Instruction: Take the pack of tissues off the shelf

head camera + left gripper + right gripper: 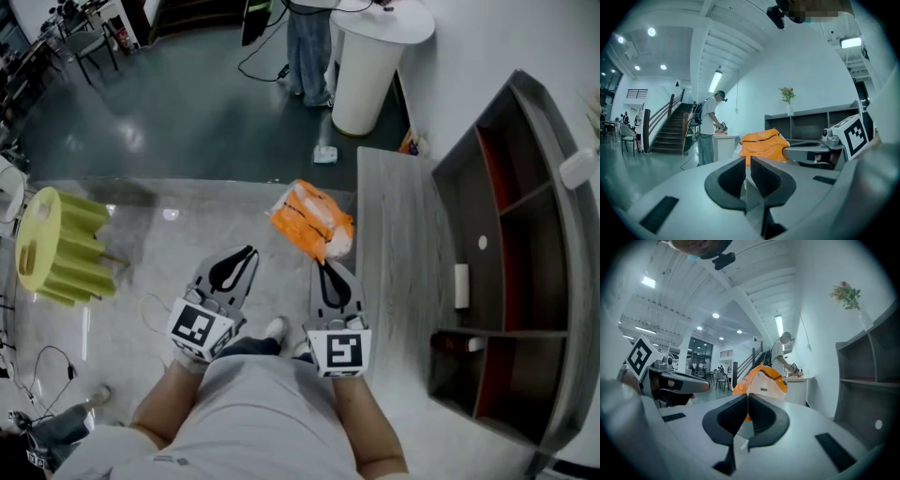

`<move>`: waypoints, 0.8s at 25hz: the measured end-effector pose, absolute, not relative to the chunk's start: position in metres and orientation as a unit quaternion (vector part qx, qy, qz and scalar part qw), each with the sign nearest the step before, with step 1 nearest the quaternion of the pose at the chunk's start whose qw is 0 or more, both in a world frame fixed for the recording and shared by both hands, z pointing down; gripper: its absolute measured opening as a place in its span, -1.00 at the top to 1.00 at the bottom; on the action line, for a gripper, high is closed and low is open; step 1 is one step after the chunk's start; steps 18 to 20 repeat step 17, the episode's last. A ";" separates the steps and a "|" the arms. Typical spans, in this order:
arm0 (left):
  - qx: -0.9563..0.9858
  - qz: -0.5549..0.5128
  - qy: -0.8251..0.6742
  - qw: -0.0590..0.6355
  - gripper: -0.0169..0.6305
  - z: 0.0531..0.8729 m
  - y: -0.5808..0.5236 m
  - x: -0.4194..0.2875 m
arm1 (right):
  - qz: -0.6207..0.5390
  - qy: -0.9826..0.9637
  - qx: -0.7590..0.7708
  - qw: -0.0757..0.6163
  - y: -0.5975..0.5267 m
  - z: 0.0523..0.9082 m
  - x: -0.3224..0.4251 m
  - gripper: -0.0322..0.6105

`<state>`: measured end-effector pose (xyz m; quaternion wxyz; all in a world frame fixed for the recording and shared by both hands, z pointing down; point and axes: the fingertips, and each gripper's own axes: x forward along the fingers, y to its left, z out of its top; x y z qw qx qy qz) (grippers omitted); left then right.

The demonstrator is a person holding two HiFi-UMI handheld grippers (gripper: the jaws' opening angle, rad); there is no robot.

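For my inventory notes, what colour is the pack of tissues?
The pack of tissues is orange with a whitish end, clearest in the head view.

Bright ceiling lights (651, 32), fisheye-darkened edges

Left gripper (247, 253): held forward, jaws brought together, nothing gripped.
Right gripper (324, 266): held alongside, jaws pinched on pack of tissues (307, 217).

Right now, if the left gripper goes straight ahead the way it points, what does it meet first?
Probably the orange pack of tissues held by the right gripper; depth is unclear.
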<state>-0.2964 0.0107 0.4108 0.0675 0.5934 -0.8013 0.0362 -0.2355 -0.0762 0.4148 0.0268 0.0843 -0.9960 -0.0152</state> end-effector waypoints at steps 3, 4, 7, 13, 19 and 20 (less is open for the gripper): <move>0.593 0.034 -0.802 0.068 0.88 0.411 0.011 -0.298 | -0.011 -0.996 0.087 0.027 -0.077 0.416 -0.236 0.83; 0.593 0.034 -0.802 0.067 0.88 0.412 0.011 -0.299 | -0.011 -0.996 0.087 0.026 -0.078 0.415 -0.236 0.83; 0.595 0.035 -0.800 0.062 0.88 0.412 0.011 -0.299 | -0.015 -0.996 0.089 0.024 -0.078 0.414 -0.236 0.83; 0.599 0.038 -0.798 0.062 0.88 0.410 0.011 -0.300 | -0.014 -0.995 0.094 0.025 -0.078 0.411 -0.237 0.83; 0.597 0.035 -0.799 0.060 0.89 0.408 0.008 -0.304 | -0.017 -0.995 0.095 0.028 -0.081 0.411 -0.239 0.83; 0.597 0.035 -0.799 0.060 0.89 0.408 0.008 -0.304 | -0.017 -0.995 0.095 0.028 -0.081 0.411 -0.239 0.83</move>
